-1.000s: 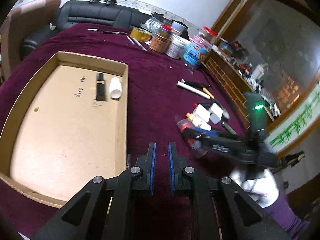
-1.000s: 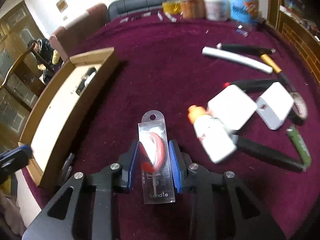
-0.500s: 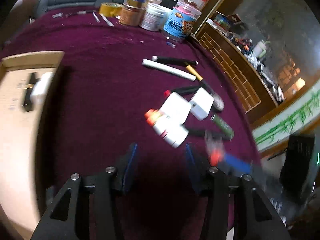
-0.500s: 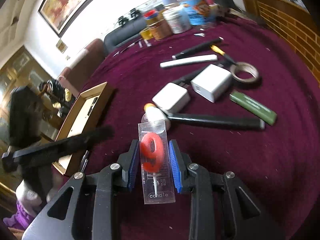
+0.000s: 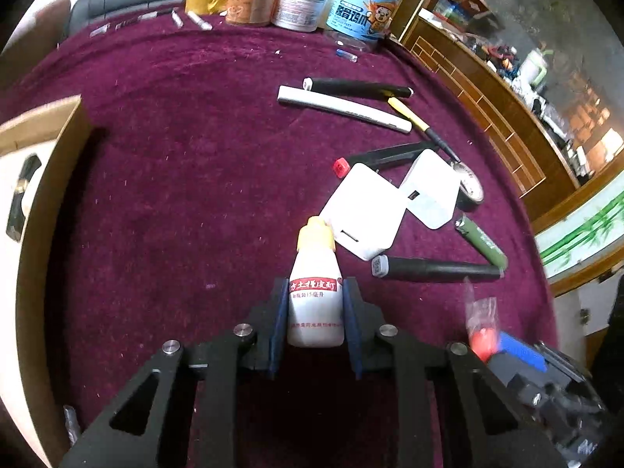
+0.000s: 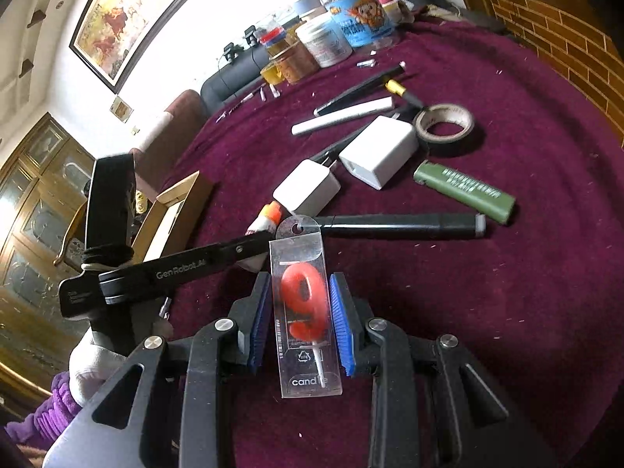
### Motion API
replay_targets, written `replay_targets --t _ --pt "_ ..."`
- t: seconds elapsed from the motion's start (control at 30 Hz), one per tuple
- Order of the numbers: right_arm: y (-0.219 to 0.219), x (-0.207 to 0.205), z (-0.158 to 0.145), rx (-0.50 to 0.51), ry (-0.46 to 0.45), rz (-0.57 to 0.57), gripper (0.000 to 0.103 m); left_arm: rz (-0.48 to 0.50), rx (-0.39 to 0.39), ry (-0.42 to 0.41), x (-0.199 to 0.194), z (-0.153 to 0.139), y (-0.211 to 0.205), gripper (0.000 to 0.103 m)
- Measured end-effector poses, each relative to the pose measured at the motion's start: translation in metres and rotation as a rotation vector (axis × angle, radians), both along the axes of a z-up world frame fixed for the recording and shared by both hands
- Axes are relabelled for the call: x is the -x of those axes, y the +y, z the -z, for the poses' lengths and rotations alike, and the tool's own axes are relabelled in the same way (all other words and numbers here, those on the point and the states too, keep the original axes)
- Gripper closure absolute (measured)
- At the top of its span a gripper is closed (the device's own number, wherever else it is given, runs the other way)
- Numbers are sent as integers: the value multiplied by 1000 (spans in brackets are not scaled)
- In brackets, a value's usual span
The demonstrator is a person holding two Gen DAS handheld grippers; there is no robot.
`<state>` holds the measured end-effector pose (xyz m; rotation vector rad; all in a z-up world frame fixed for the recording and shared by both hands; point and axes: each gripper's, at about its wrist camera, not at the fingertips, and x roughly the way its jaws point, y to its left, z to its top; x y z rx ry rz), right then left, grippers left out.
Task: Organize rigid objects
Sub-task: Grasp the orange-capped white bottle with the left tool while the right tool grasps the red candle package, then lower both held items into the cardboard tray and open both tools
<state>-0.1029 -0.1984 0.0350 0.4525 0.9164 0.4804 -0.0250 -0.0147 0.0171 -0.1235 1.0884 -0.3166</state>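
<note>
My left gripper (image 5: 315,312) has its blue pads on both sides of a small white bottle (image 5: 315,304) with an orange cap, lying on the maroon cloth. My right gripper (image 6: 304,319) is shut on a clear candle packet (image 6: 306,312) with a red number 9 and holds it above the cloth. The left gripper's arm (image 6: 175,269) shows in the right wrist view, over the bottle (image 6: 265,218). The packet also shows at the lower right of the left wrist view (image 5: 481,319). The cardboard tray (image 5: 43,210) is at the left edge.
Two white chargers (image 5: 362,210), black markers (image 5: 436,269), a green lighter (image 5: 481,240), a tape roll (image 6: 444,124), a white stick (image 5: 343,109) and a yellow-tipped pen (image 5: 409,115) lie on the cloth. Jars (image 5: 308,4) stand at the far edge.
My left gripper swung right from over the tray, opened, then closed around the white bottle. My right gripper lifted the candle packet off the cloth and drew back.
</note>
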Motion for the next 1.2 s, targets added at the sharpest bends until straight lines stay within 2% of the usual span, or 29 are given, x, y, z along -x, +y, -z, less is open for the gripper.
replay_targets --t 0.1,0.13,0.2,0.3,0.43,0.47,0.63,0.7,0.83,0.93,1.03,1.2 --pt "8 1 -2 4 2 -11 76 37 -61 -39 -1 -1 -12 79" --pt "10 3 -5 9 -4 -13 76 41 -52 -39 -1 -2 -11 79" --pt "13 6 -13 21 -19 -16 76 43 24 -23 -1 -3 0 80" --pt "19 7 -25 33 -37 -28 76 27 98 -60 11 -20 27 81" --pt "43 -1 -41 15 -42 -85 76 -26 216 -136 37 -56 88 80" --pt "51 -6 -43 0 -36 -106 76 -43 225 -156 41 -65 104 80" --pt "131 -41 -61 -68 -2 -257 75 -181 171 -254 46 -94 194 80" --pt "166 -57 -62 -94 22 -307 75 -241 177 -242 36 -88 227 80" --pt "249 -101 -49 -134 128 -354 75 -333 213 -180 8 -60 282 80" --pt "301 -129 -34 -57 154 -336 75 -378 242 -132 -12 -37 303 80" --pt "329 -149 -18 -5 185 -302 75 -395 267 -90 -28 -18 312 80" --pt "341 -168 -3 75 192 -260 75 -405 311 -43 -44 2 316 80"
